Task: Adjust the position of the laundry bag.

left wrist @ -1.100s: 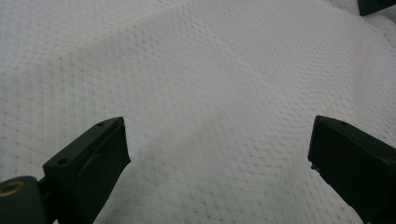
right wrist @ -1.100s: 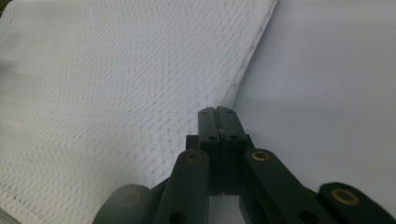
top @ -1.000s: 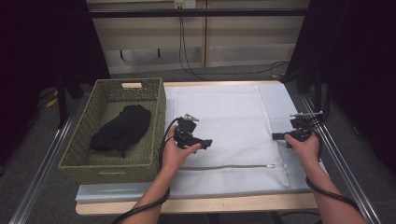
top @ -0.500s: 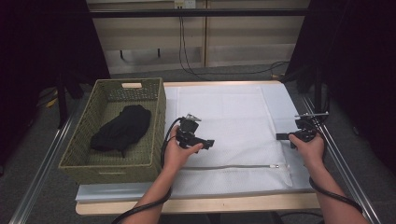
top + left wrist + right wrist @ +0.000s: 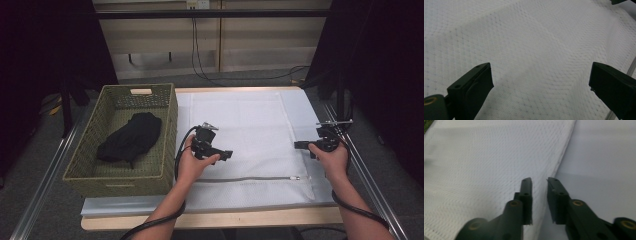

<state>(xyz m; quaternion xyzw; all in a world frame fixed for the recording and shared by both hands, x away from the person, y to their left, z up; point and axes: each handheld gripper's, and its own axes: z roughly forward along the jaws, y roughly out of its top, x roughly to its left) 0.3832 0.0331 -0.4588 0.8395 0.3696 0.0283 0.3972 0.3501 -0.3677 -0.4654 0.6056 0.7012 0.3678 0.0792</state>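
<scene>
A white mesh bag lies flat on the table, its zipper running along the near side. My left gripper hovers over the bag's middle, held in the person's left hand. Its jaws stand wide open over bare mesh, with the left gripper holding nothing. My right gripper sits at the bag's right edge. Its jaws have just been opening and stand a narrow gap apart. The bag's edge runs under them, and nothing is pinched between them.
A woven green basket stands left of the bag with a black garment inside. A metal rail runs along the table's right side. The table's front edge is near the person's forearms.
</scene>
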